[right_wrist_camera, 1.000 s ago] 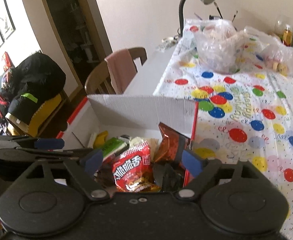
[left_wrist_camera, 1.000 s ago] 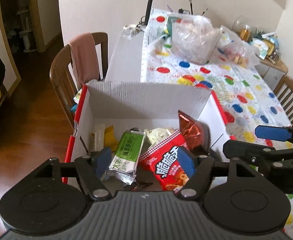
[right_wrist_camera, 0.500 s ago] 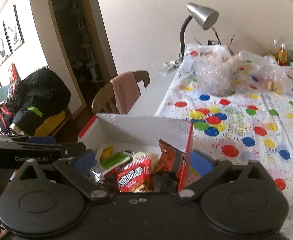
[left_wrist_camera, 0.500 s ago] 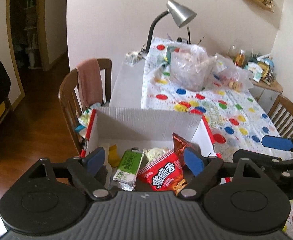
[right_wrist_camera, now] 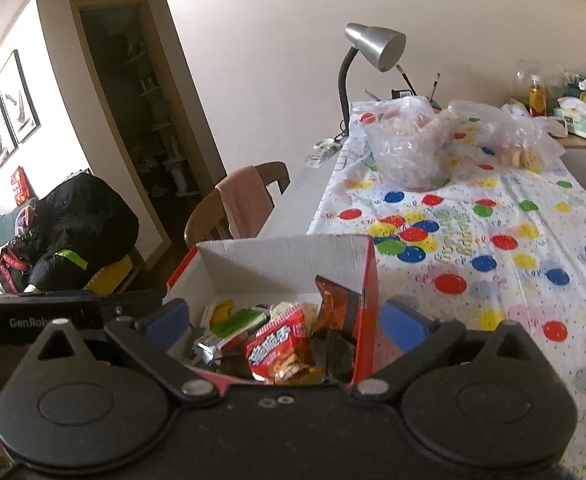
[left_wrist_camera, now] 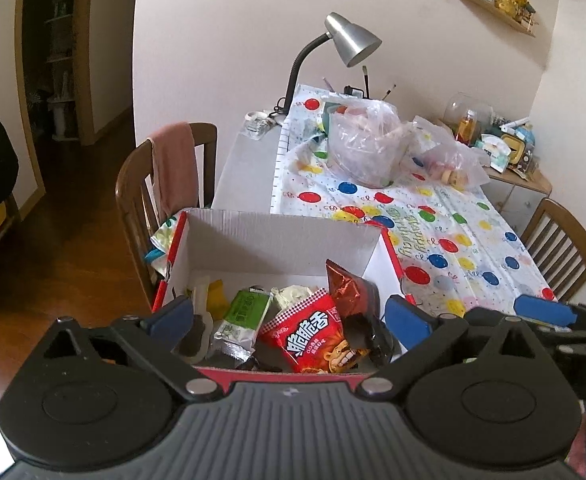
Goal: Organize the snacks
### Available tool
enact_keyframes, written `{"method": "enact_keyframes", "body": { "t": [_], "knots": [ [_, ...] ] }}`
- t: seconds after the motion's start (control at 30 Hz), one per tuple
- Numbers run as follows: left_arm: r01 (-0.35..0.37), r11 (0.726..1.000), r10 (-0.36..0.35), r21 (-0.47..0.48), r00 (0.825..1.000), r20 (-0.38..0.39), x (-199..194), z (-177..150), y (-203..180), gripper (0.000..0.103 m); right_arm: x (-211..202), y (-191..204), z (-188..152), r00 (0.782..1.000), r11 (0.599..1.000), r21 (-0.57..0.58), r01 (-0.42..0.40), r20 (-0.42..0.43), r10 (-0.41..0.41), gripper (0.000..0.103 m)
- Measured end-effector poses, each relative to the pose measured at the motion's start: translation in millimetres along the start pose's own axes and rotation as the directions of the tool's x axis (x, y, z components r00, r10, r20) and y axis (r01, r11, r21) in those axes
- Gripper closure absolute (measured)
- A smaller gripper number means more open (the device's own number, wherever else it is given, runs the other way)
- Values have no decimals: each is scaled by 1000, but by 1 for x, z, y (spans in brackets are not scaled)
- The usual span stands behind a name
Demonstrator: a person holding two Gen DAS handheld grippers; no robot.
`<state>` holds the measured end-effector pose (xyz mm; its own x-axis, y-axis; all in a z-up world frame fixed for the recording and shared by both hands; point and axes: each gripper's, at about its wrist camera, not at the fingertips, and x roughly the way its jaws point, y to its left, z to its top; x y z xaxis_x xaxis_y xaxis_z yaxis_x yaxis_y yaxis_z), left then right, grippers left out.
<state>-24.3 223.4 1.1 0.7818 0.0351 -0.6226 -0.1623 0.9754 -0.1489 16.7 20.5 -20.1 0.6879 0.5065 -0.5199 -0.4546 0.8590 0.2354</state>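
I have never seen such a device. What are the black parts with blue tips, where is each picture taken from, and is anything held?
No robot here: a person holds a two-finger tool in each hand, with a camera on each tool looking along its fingers. One picture comes from the left gripper, the other from the right gripper. Both have just been opening and hold nothing. In front is a cardboard box with snacks: a red packet, a green packet, a brown packet. It sits on a table with a dotted cloth.

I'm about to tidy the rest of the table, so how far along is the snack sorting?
Done: several packets, including the red snack bag and green packet, lie in the cardboard box. In hand: nothing; the left gripper and right gripper, jaws just opened, are empty. Left: the plastic bags on the table.
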Motion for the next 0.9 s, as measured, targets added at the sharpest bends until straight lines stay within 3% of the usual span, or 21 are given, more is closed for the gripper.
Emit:
{"method": "enact_keyframes", "body": {
  "t": [0.47, 0.9],
  "knots": [
    [-44, 999, 44, -16, 999, 6, -10, -8, -4, 0, -11, 10, -9, 999, 999, -25, 28, 28, -27, 0],
    [-43, 999, 43, -12, 999, -1, -10, -13, -6, 0, -11, 10, -12, 998, 999, -23, 49, 34, -48, 0]
  ]
}}
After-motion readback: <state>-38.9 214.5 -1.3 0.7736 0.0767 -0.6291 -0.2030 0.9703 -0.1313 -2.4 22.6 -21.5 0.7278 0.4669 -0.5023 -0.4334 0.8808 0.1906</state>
